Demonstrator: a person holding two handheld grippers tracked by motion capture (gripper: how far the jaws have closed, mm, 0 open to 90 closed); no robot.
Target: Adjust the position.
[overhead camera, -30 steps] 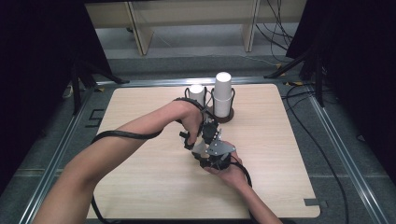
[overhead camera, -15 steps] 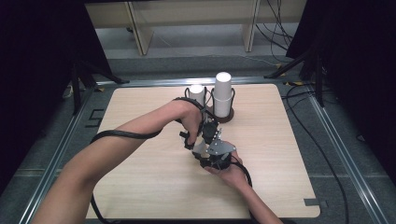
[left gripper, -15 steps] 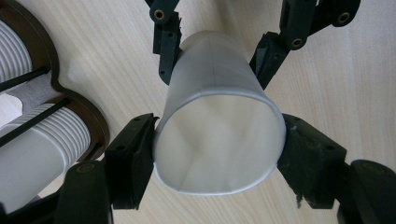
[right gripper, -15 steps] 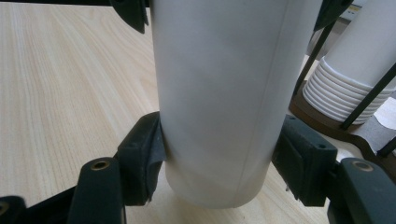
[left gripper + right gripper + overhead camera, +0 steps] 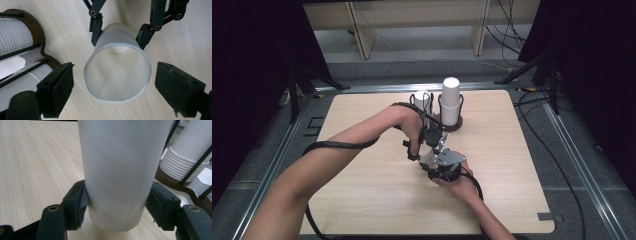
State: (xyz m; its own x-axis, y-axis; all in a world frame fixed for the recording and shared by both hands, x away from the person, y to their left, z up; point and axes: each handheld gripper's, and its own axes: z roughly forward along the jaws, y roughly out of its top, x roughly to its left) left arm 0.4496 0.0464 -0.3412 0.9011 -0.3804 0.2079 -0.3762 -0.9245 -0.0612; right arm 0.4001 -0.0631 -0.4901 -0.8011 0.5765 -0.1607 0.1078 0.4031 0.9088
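A white paper cup [image 5: 117,170] stands upright on the wooden table [image 5: 362,190]. My right gripper [image 5: 117,205] is shut on its lower wall, both pads pressed against it. In the left gripper view I look down into the cup's mouth [image 5: 117,75]. My left gripper [image 5: 117,83] hangs over the rim, and its jaws have just been opening. Its pads [image 5: 62,82] now stand apart from the rim on either side. In the high view, both hands meet at mid table, the left gripper [image 5: 432,139] above the right gripper [image 5: 439,152].
A dark wire cup holder [image 5: 452,125] stands just beyond the hands, with a tall stack of white cups [image 5: 451,100] and a shorter stack [image 5: 422,100]. The same stacks [image 5: 17,42] lie close to the left gripper's side. Cables trail from both grippers.
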